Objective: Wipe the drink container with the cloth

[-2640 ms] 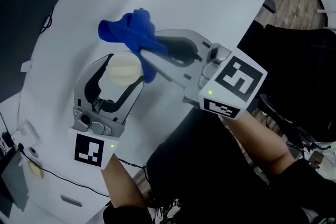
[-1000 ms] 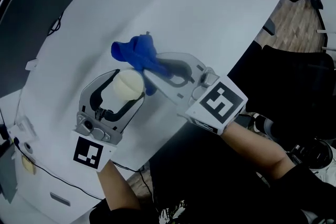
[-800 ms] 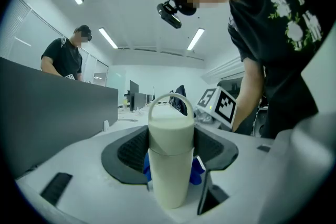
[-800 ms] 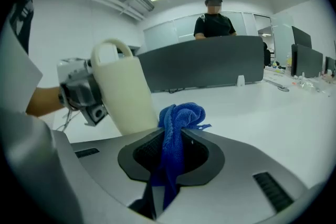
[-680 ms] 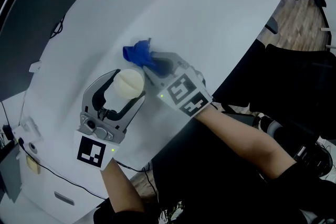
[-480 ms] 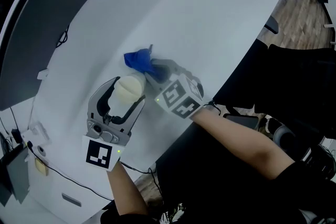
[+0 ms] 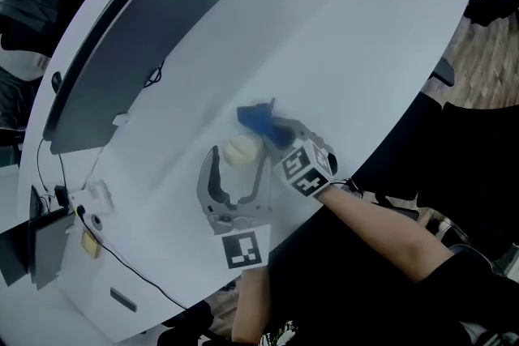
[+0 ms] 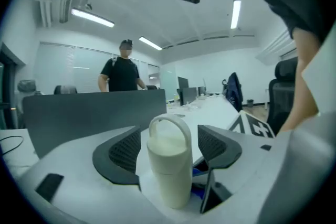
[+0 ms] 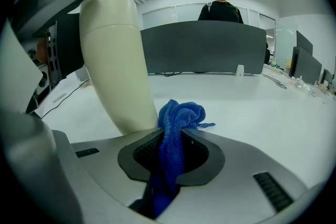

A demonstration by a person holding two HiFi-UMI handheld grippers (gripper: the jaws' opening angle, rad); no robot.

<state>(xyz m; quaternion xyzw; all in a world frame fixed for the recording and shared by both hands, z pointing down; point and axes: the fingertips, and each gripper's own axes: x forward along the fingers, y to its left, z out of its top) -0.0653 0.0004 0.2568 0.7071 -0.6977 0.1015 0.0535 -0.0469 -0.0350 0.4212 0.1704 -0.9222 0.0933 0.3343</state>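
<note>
White table (image 7: 365, 36): left gripper (image 7: 238, 160) jaws just widened, pads clear of cream container (image 7: 242, 150); right gripper (image 7: 280, 135), pinching blue cloth (image 7: 256, 118), lowered since earlier; cloth tail hidden.

the cloth (image 7: 259, 120) is blurred (head view), its folds unreadable

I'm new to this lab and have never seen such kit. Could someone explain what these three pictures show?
There is no robot here: a person holds a two-jaw gripper in each hand. The overhead picture comes from a camera on their head, looking down at the white table. The other two come from cameras riding on each gripper, looking along its jaws. A cream drink container stands on the table between the jaws of the left gripper; they have just been opening and show a gap on each side. The right gripper is shut on a blue cloth, beside the container.
</note>
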